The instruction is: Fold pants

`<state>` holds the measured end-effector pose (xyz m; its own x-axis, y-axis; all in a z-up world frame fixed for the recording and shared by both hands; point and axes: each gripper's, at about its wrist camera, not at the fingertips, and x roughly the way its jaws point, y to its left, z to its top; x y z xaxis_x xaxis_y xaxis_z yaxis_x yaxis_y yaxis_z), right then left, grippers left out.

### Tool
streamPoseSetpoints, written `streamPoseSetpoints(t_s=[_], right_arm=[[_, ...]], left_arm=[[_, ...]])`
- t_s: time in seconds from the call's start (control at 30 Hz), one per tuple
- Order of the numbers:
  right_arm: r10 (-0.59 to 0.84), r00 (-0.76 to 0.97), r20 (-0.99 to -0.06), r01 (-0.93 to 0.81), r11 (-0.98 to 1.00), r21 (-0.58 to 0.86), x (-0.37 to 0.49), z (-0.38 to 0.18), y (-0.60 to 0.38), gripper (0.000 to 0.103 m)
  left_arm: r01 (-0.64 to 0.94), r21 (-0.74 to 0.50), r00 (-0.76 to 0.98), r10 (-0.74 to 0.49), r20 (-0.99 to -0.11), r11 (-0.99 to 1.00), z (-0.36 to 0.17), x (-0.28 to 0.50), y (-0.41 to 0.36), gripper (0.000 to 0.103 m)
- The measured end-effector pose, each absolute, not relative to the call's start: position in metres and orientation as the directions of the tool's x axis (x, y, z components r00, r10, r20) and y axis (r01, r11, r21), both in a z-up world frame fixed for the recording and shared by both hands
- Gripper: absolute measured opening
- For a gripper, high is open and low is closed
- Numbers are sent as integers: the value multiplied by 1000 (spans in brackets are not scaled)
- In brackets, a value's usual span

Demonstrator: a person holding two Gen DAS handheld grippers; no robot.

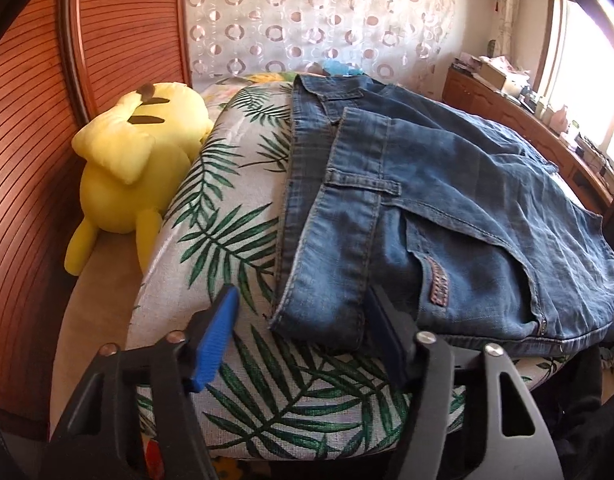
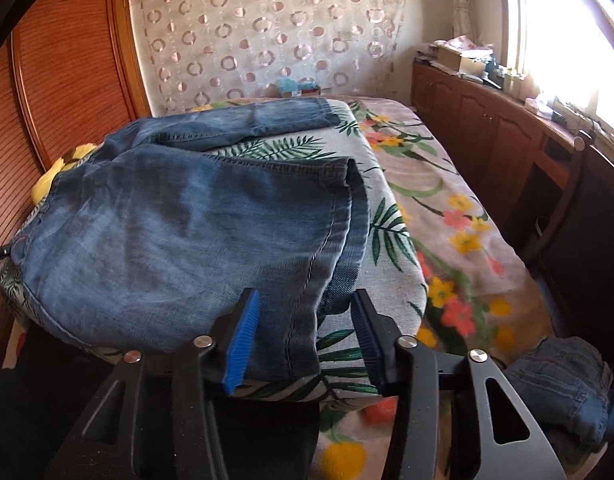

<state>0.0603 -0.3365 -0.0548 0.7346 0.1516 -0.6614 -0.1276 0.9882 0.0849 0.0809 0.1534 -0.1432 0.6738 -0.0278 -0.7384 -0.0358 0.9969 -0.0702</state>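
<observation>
Blue denim pants (image 1: 447, 208) lie spread on a palm-leaf cushion (image 1: 227, 208). In the left wrist view the waistband end faces me; my left gripper (image 1: 303, 312) is open, its blue pads either side of the near waistband corner. In the right wrist view the pants (image 2: 179, 240) show their leg ends, one leg hem (image 2: 347, 216) folded over near the cushion (image 2: 387, 280) edge. My right gripper (image 2: 307, 320) is open around the near hem corner. Neither gripper holds cloth.
A yellow plush toy (image 1: 135, 164) lies left of the cushion against a wooden slatted wall (image 1: 27, 160). A floral bedspread (image 2: 459, 232) runs to the right. Another denim garment (image 2: 563, 392) lies at lower right. A wooden cabinet (image 2: 487, 120) stands under the window.
</observation>
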Motion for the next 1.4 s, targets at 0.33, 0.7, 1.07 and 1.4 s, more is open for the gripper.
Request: streamPoseSetpoints(t_s=[0.33,0.7,1.07,1.4], right_arm=[[155,761,-631,-180,983,24,56,-42,-339,15],[173,821,-544,-209,978,-5,46,-22,-337,12],[156,872,-464,-204,978,-54,36,-11,-336,11],[162,899,-408,-218,971,-96,29,-7,-328,11]], left_arm=[[9,-57,681,-48,-730,998,-138,79,148,36],[20,-27,714,-34,-700,999,-108,66,143,14],[21,-62,807,-54,-588,998,-52,34,141,11],[35,-64,846,-64,-530,997,-24,17,141,10]])
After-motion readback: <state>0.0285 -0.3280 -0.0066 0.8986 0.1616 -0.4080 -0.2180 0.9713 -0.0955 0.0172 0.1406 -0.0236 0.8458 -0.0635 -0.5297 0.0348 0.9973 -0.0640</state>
